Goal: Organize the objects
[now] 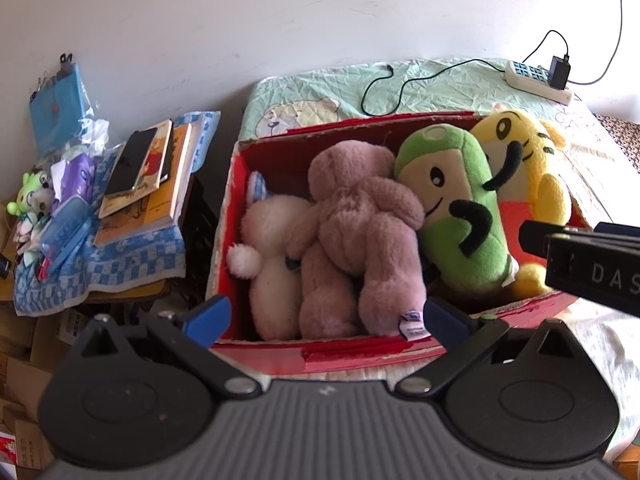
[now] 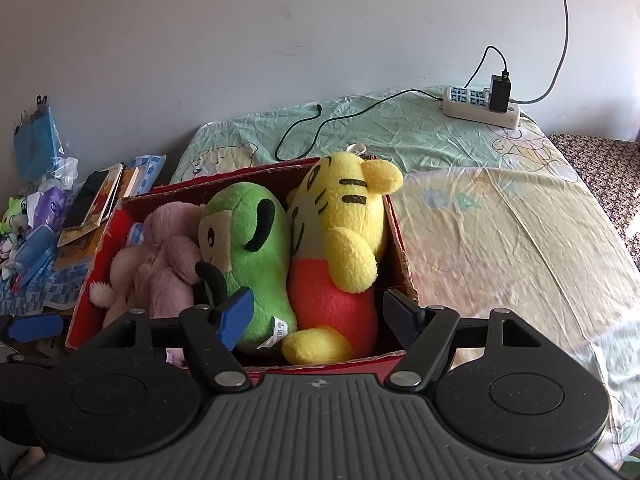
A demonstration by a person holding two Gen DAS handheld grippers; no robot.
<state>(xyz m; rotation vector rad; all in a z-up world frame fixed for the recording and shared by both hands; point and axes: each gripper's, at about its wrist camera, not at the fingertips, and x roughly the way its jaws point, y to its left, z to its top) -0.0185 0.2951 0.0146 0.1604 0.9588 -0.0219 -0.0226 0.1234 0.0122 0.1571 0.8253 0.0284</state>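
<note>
Red cardboard box (image 2: pixel 400 236) on bed (image 2: pixel 500 208), near its left edge. Contents, left wall to right wall: white plush (image 1: pixel 276 240), pink bear (image 1: pixel 356 220) lying across it, green plush (image 2: pixel 256 240), yellow tiger (image 2: pixel 340 220) against right wall. Small blue item (image 1: pixel 256 184) at far-left corner, identity unclear. Left gripper (image 1: pixel 326 316) spread wide over near rim, empty. Right gripper (image 2: pixel 320 316) spread wide over near-right corner, empty. Power strip (image 2: pixel 480 106) at bed's far edge. Books (image 1: pixel 148 184) on side stand beyond bed's left edge.
</note>
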